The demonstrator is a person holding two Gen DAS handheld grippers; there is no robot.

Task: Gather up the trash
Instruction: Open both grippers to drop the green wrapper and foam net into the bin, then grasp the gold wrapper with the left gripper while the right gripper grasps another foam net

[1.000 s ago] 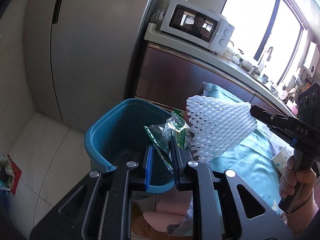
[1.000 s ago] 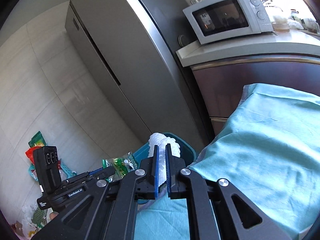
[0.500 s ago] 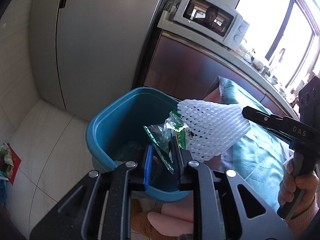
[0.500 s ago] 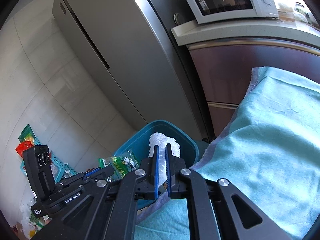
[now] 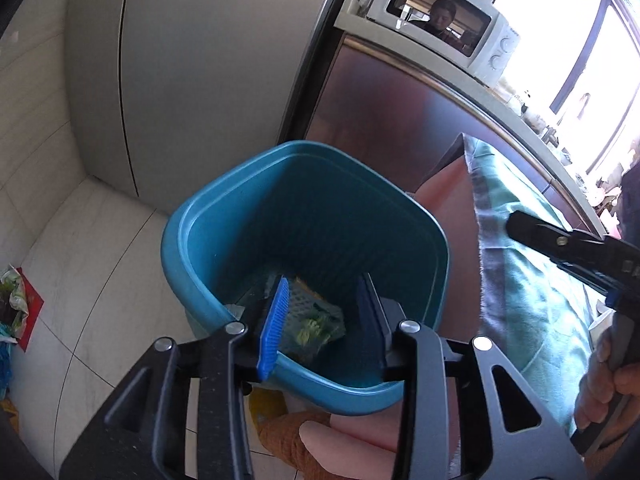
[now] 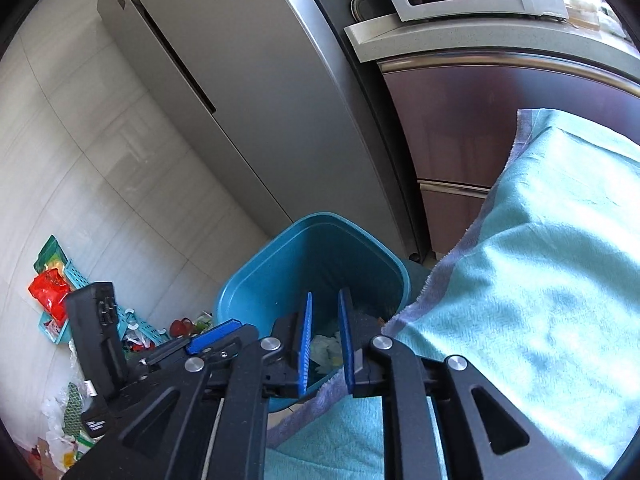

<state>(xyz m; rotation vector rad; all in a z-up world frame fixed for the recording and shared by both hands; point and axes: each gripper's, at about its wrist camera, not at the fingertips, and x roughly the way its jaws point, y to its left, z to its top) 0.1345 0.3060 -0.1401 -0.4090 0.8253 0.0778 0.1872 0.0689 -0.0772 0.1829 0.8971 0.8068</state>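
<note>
A teal trash bin [image 5: 240,200] stands on the floor below both grippers. My left gripper [image 5: 322,314] hangs over its near rim with its jaws opening and nothing between them. A green snack wrapper [image 5: 316,326] lies on the bin's bottom, seen through the gap. In the right wrist view my right gripper [image 6: 325,342] is over the same bin [image 6: 256,264], its jaws also opening and empty. A white foam net [image 6: 326,350] lies at the bottom beneath it. The right gripper's fingers [image 5: 560,242] reach in from the right in the left wrist view.
A steel fridge [image 5: 200,60] rises behind the bin, next to a cabinet carrying a white microwave [image 5: 440,20]. A teal cloth [image 6: 540,280] covers the table right of the bin. Litter and baskets [image 6: 56,292] lie on the floor at the left. A hand [image 5: 604,388] holds the right gripper.
Both grippers came down over the bin and their jaws parted. The green wrapper left the left gripper and the white foam net left the right one; both now lie in the bin.
</note>
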